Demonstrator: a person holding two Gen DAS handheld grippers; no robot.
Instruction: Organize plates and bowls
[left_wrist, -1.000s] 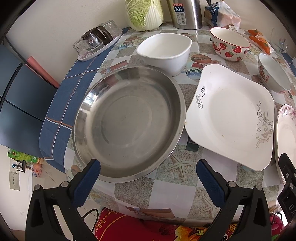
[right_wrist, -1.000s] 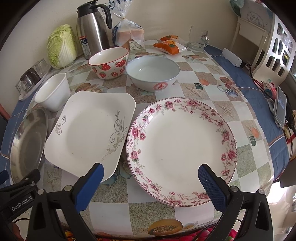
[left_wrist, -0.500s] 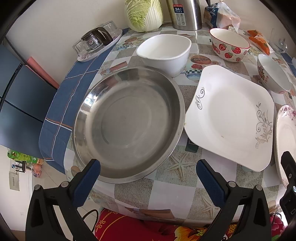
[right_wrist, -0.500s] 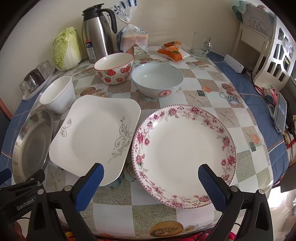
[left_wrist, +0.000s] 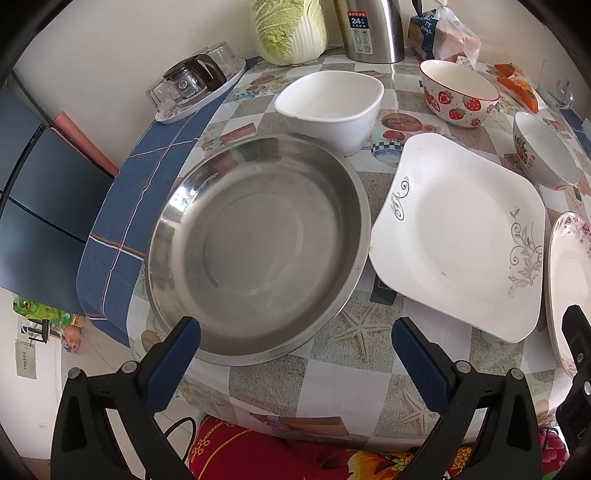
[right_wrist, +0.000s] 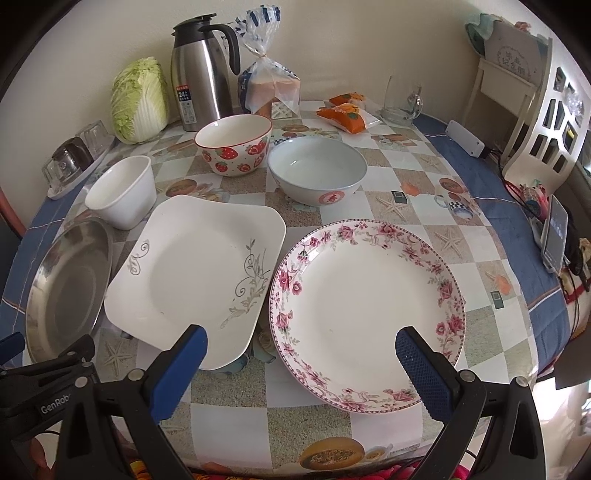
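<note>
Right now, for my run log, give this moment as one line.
left hand-held gripper: open, at steel pan | right hand-held gripper: open, at floral plate | dishes unstacked

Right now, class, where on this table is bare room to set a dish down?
Free: the near edge strip in front of the floral plate, and the right side between it and the blue cloth. Crowded: the square plate, steel pan and bowls sit almost rim to rim.
</note>
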